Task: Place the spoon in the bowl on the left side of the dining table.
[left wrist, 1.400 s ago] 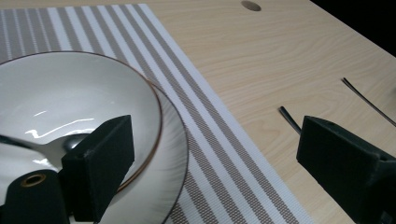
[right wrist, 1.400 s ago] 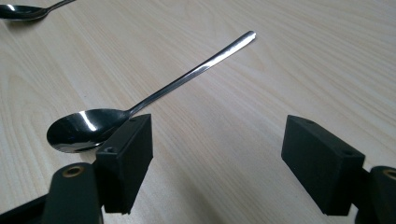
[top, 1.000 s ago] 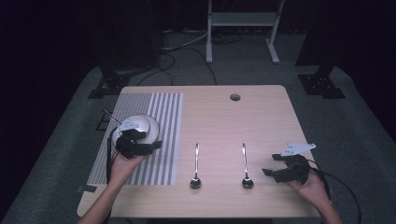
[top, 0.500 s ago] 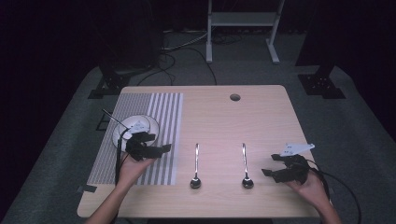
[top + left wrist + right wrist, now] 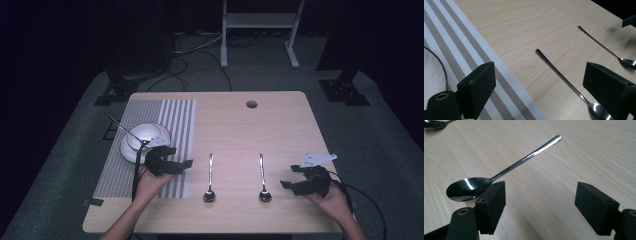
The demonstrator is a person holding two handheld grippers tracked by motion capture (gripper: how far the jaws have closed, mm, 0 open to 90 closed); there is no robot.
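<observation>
Jaws gaping empty on both: left gripper (image 5: pixel 186 163) is hovering beside the left spoon (image 5: pixel 210 179), right gripper (image 5: pixel 286 184) beside the right spoon (image 5: pixel 262 177), near the worktop's (image 5: pixel 235 125) front edge.

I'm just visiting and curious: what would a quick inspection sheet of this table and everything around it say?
Surface: wooden table with a round hole; striped placemat at its left.
Job's things: two spoons, left spoon and right spoon, lying parallel, bowls toward the person.
Clutter: white bowl on the placemat.
Grippers: left hand-held gripper open, pointing at the left spoon; right hand-held gripper open beside the right spoon.
Cables: one trailing from each gripper; more on the floor behind.
Surroundings: dark room, grey carpet, metal stand.
</observation>
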